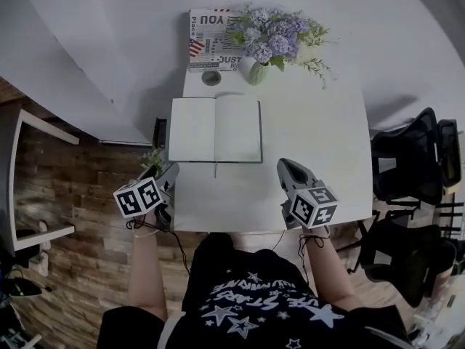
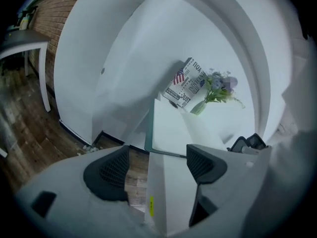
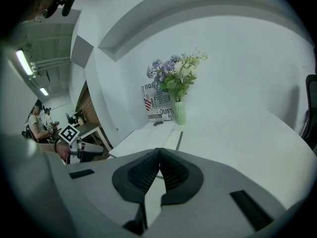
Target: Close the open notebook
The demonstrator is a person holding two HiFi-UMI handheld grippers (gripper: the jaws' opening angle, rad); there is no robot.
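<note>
The open notebook lies flat on the white table, blank pages up, with a thin ribbon hanging past its near edge. My left gripper hovers at the table's left edge, just short of the notebook's near-left corner. Its jaws stand open with nothing between them, and the notebook lies ahead of the left gripper. My right gripper is over the table, near and to the right of the notebook's near-right corner. The right gripper is shut and empty, with the notebook beyond it.
A green vase of purple flowers, a printed sign and a small round object stand at the table's far end. Black chairs are at the right. A grey desk and wood floor lie to the left.
</note>
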